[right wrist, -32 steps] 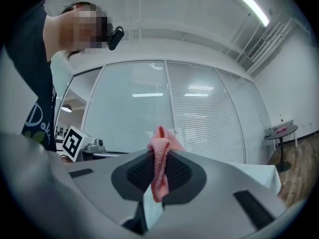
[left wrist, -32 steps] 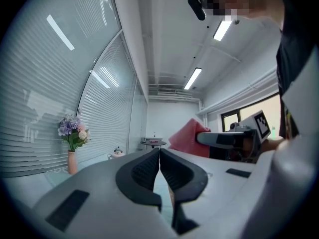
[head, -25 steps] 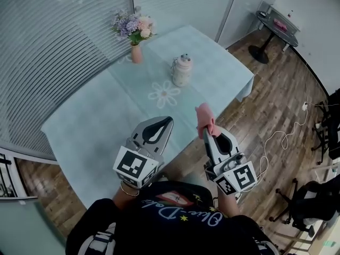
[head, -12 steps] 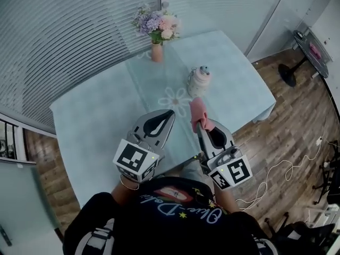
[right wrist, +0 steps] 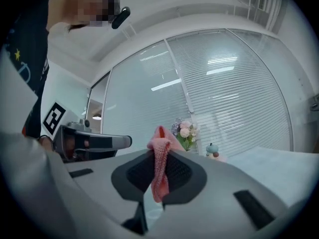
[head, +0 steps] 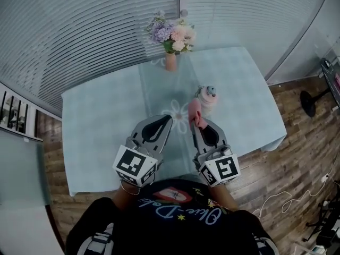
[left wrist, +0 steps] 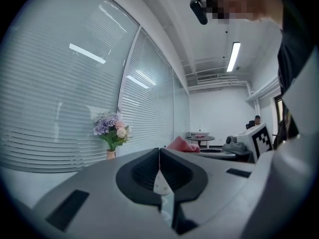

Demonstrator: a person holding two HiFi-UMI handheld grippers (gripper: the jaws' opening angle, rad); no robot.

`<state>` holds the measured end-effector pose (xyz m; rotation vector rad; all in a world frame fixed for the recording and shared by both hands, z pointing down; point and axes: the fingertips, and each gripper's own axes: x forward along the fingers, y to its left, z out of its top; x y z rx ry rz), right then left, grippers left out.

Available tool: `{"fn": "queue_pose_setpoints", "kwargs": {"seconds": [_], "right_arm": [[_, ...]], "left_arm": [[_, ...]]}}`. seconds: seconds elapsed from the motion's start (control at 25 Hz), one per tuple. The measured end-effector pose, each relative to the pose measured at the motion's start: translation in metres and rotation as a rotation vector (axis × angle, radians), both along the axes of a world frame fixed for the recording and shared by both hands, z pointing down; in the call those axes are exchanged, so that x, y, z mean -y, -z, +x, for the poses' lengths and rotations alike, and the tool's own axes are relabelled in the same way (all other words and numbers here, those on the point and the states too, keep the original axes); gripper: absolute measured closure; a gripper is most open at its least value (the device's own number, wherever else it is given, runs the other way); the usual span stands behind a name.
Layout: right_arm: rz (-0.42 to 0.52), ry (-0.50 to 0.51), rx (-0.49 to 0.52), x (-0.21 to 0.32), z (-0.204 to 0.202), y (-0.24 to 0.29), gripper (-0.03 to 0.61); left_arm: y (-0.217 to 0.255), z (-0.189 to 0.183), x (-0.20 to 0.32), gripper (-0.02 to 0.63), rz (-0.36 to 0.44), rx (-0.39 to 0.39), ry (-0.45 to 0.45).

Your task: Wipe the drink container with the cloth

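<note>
Pale blue-green cloth covers the table (head: 101,116), whose far edge runs along the window blinds (head: 79,31) and whose right edge drops to the wooden floor (head: 297,142). The left half of the tabletop lies bare and open. A vase of flowers (head: 170,61) stands near the far edge. The drink container (head: 208,99) stands upright right of the middle, well in from every edge. Both grippers hang over the near edge, side by side and apart. The left gripper (head: 169,118) has its jaws pressed together with nothing between them, as its own view shows. The right gripper (head: 195,125) pinches the pink cloth (head: 194,112), whose tip reaches just beside the container in the head view. Only the right gripper view shows the cloth trailing down between the jaws, with the container's blue cap beyond. The left gripper view shows the flowers and the cloth, not the container.
</note>
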<state>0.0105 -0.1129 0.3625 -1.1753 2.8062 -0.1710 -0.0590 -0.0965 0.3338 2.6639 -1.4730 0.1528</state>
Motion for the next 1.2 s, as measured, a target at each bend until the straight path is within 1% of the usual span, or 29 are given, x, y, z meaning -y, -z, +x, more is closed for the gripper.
{"fn": "queue_pose_setpoints", "kwargs": {"seconds": [0.16, 0.36, 0.48, 0.64, 0.88, 1.04, 1.2], "right_arm": [[-0.013, 0.032, -0.03, 0.018, 0.001, -0.01, 0.554], [-0.016, 0.081, -0.047, 0.034, 0.006, -0.021, 0.554], [-0.018, 0.114, -0.065, 0.039, 0.011, -0.027, 0.554], [-0.014, 0.11, -0.073, 0.048, 0.02, -0.032, 0.554], [-0.035, 0.06, -0.069, 0.05, 0.025, -0.038, 0.554], [-0.041, 0.025, -0.088, 0.051, 0.026, -0.038, 0.554], [-0.07, -0.015, -0.106, 0.052, 0.028, -0.048, 0.554]], "left_arm": [[-0.003, 0.004, 0.006, 0.609, -0.013, 0.019, 0.062], [-0.008, 0.008, 0.012, 0.609, -0.028, 0.004, 0.149], [-0.012, 0.016, 0.014, 0.609, -0.034, 0.005, 0.171], [-0.015, 0.027, 0.015, 0.609, -0.035, 0.008, 0.18], [-0.016, 0.029, 0.02, 0.609, -0.055, 0.007, 0.154], [-0.016, 0.034, 0.033, 0.609, -0.059, 0.001, 0.104], [-0.013, 0.039, 0.042, 0.609, -0.061, -0.009, 0.037]]}}
